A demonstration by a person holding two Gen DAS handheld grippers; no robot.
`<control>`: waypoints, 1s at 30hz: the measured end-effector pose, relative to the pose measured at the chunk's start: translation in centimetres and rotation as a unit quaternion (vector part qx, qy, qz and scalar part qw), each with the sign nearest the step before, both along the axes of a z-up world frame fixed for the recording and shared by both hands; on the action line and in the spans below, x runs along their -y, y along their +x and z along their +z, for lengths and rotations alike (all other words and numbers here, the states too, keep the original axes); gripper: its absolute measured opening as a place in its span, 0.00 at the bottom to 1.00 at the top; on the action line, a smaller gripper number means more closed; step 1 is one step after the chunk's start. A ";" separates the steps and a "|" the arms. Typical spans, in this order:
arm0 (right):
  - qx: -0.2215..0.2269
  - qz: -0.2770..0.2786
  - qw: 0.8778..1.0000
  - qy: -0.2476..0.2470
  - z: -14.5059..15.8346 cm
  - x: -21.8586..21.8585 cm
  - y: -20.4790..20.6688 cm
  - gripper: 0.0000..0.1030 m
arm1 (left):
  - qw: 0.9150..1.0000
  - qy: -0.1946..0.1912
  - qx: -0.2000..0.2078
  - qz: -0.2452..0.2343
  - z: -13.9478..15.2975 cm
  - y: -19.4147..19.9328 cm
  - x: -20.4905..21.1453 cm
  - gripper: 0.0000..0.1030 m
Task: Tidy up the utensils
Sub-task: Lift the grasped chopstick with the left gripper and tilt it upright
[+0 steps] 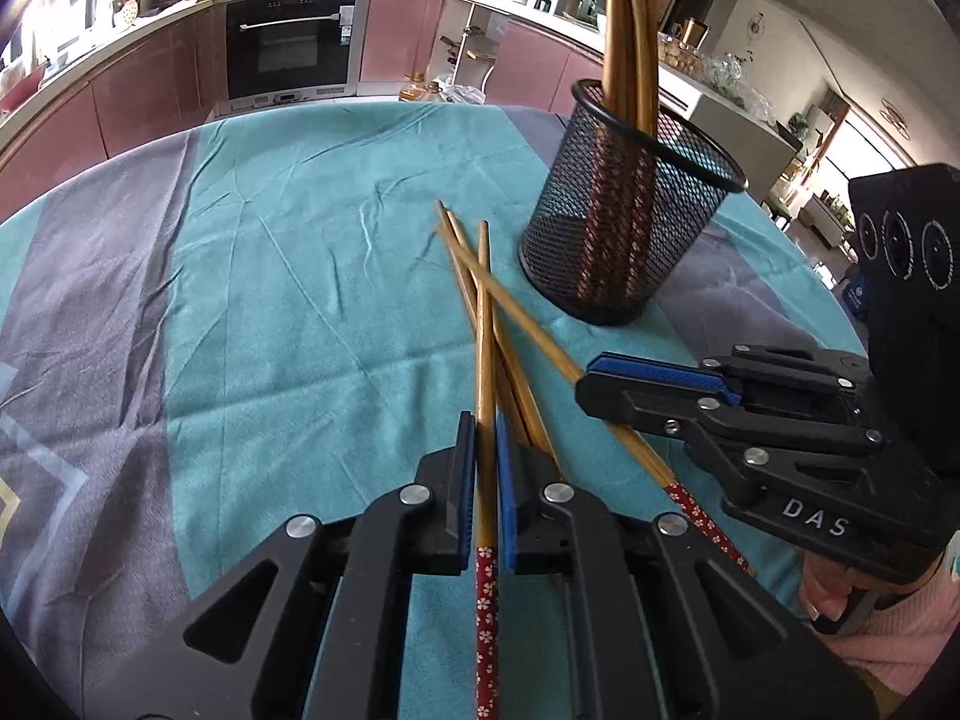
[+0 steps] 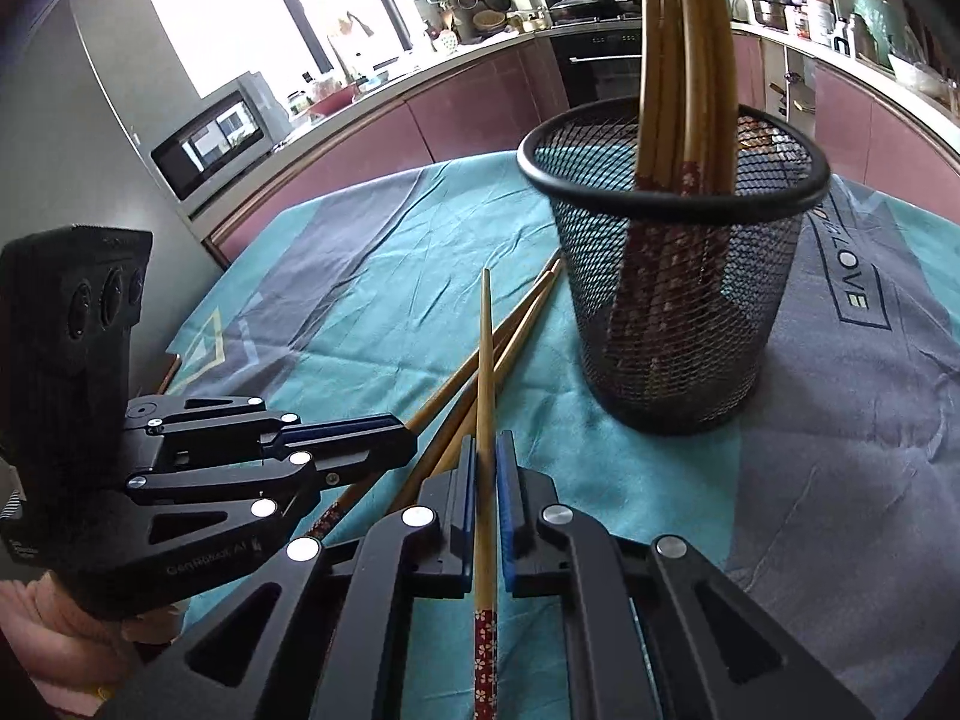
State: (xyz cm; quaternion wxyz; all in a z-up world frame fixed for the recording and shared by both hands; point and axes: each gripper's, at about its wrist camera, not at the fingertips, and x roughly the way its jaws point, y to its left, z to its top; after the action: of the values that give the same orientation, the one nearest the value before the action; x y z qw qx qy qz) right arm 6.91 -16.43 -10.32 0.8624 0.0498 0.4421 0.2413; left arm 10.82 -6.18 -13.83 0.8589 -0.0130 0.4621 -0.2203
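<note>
Bamboo and black mesh dominate the teal tablecloth (image 1: 270,252). From the left wrist camera, the left gripper (image 1: 485,450) has its blue-padded jaws drawn nearly together on a single chopstick (image 1: 485,360), whose red flowered handle trails back under the tool; beneath it the loose chopsticks (image 1: 516,324) lie crossed on the cloth. The mesh cup (image 1: 630,228) stands upright ahead and to the right, already holding several chopsticks tips-up. The right gripper (image 1: 600,381) comes in from the right, close over the same pile. From the right wrist camera, that right gripper (image 2: 486,480) is likewise narrowed on one chopstick of its own (image 2: 486,372), the cup (image 2: 672,276) near and slightly right, the left gripper (image 2: 396,444) just beside it. The risk, as it looks from here: each stick crosses the pile, so a lift may drag or flick a neighbour off the table; both tools crowd one spot and could knock together; a long stick gripped near its handle may pivot and catch the cup's rim, tipping it.
</note>
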 end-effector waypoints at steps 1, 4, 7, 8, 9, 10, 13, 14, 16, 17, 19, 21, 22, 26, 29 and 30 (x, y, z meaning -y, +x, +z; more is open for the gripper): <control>0.000 0.000 1.000 -0.005 -0.1 -0.1 0.0 0.06 | 1.000 0.002 -0.001 0.000 0.0 0.0 0.0 0.07; -0.001 0.000 1.000 -0.010 -0.2 -0.2 0.1 0.06 | 1.000 0.006 -0.001 0.003 0.0 0.1 0.0 0.07; -0.003 0.001 1.000 -0.019 -0.5 -0.5 0.2 0.07 | 1.000 0.007 -0.006 0.002 -0.1 0.4 0.2 0.08; -0.005 0.001 1.000 -0.021 -0.6 -0.6 0.3 0.07 | 1.000 0.008 -0.007 0.002 -0.1 0.5 0.2 0.08; -0.005 0.000 1.000 -0.022 -0.8 -0.6 0.4 0.08 | 1.000 0.009 -0.007 0.001 -0.2 0.7 0.5 0.08; -0.007 0.001 1.000 -0.023 -0.9 -0.6 0.4 0.08 | 1.000 0.011 -0.006 0.001 -0.2 0.7 0.6 0.08; -0.007 0.001 1.000 -0.022 -1.1 -0.9 0.7 0.08 | 1.000 0.013 -0.005 0.001 -0.3 0.9 0.9 0.10; -0.007 0.000 1.000 -0.022 -1.2 -1.0 0.8 0.08 | 1.000 0.014 -0.004 0.000 -0.3 0.9 1.0 0.10; -0.006 0.001 1.000 -0.023 -1.2 -1.0 0.9 0.08 | 1.000 0.016 -0.004 -0.002 -0.4 1.1 1.1 0.11; -0.006 0.001 1.000 -0.024 -1.2 -1.0 1.0 0.08 | 1.000 0.017 -0.003 -0.002 -0.4 1.2 1.2 0.11; -0.006 0.002 1.000 -0.024 -1.2 -1.0 1.1 0.08 | 1.000 0.020 0.000 -0.002 -0.5 1.4 1.3 0.11; -0.006 0.002 1.000 -0.024 -1.2 -0.9 1.1 0.07 | 1.000 0.022 0.001 -0.001 -0.5 1.5 1.4 0.09; -0.005 0.002 1.000 -0.025 -1.1 -0.9 1.2 0.07 | 1.000 0.024 0.002 -0.001 -0.5 1.5 1.5 0.09; -0.004 0.003 1.000 -0.024 -1.0 -0.7 1.1 0.06 | 1.000 0.020 0.003 0.004 -0.4 1.5 1.3 0.09; -0.002 0.003 1.000 -0.022 -0.8 -0.5 1.0 0.06 | 1.000 0.013 0.002 0.006 -0.3 1.4 1.0 0.08; -0.001 0.004 1.000 -0.020 -0.7 -0.5 0.9 0.06 | 1.000 0.011 0.003 0.006 -0.2 1.3 0.9 0.07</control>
State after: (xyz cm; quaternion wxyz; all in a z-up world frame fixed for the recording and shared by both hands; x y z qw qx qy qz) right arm 7.77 -15.95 -11.05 0.8621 0.0309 0.4477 0.2353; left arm 12.11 -7.09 -14.00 0.8617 -0.0058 0.4621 -0.2097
